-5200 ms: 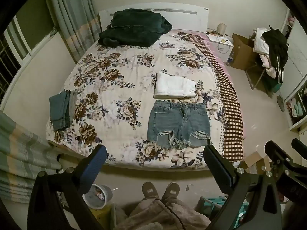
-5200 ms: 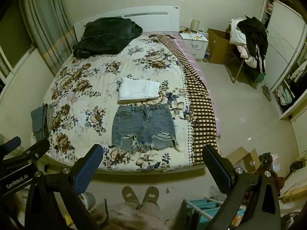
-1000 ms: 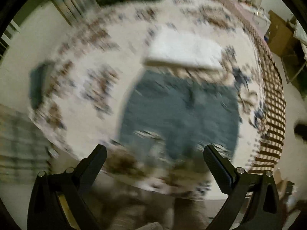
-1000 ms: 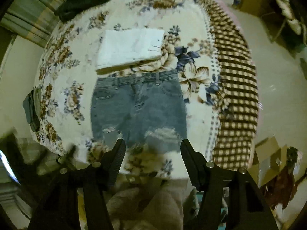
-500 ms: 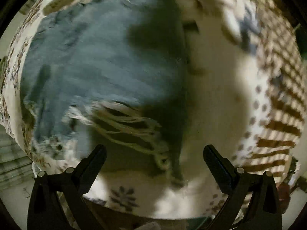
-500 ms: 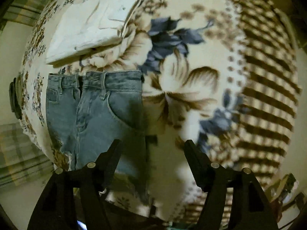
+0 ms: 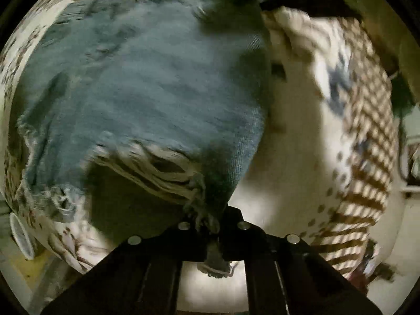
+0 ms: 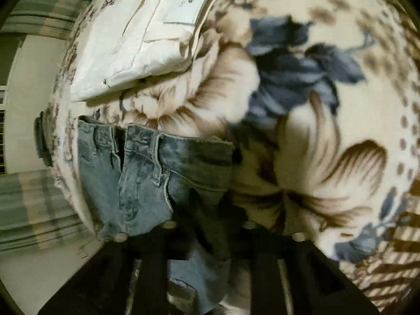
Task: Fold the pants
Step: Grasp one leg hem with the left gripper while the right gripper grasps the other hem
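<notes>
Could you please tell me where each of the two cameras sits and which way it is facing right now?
Left wrist: on the left gripper, low over the bed, facing the denim shorts' frayed hem, which it pinches.
Right wrist: on the right gripper, facing the waistband side; folded white garment beyond.
Shared: shorts, floral blanket.

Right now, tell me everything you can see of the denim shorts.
The denim shorts are faded blue, with belt loops at the waistband and a frayed, ripped hem. They lie on the floral blanket, just below the folded white garment. The left gripper pinches the frayed hem corner; the right gripper clamps the side near the waistband.
</notes>
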`<state>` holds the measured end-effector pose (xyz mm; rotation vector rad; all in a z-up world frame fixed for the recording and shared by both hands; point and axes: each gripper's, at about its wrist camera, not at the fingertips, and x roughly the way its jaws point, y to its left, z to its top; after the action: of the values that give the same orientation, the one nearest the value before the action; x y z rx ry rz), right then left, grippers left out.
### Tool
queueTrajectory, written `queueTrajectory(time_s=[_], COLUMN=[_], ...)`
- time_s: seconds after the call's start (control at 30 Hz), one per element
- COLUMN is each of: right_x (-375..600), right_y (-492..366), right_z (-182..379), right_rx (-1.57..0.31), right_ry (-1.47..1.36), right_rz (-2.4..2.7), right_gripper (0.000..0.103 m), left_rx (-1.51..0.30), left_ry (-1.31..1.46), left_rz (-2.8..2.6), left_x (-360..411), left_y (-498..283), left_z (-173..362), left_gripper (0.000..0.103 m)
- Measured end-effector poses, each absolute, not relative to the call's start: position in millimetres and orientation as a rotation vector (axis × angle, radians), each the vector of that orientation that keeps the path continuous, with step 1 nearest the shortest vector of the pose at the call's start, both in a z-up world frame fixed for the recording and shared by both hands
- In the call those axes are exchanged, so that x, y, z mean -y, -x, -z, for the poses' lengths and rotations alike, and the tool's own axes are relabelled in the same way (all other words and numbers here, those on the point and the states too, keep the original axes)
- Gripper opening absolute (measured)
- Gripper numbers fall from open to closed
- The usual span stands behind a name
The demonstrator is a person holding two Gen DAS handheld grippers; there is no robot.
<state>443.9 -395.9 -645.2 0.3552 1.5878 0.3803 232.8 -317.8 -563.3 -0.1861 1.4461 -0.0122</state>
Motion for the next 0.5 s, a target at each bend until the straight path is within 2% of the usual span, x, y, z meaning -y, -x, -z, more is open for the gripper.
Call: queueTrajectory(time_s=[0.13,0.3,0.5], right_x=[384.3,355.8,274.3], right_y=[-439.6,-432.1,-431.2], right_z=[613.8,550.6,492.1], right_rx=[-1.546,-1.485,-1.435], right_ry=[-0.351,-0.309,-0.21], right_rz=[-0.346,-0.35,-0.412], right_gripper=[0.006,0.005,0.005], left_rx=[-1.383,-1.296,-1.216], left_ry=[0.265,0.362,0.482], left_rz=[0.017,-0.005,-0.097], left_x=[281.7,239.1,146.4], left_y=[-233.4,-214.0,-194.9], left_z=[527.1,486.3,451.8], left_gripper=[0.003,0.003,0.003])
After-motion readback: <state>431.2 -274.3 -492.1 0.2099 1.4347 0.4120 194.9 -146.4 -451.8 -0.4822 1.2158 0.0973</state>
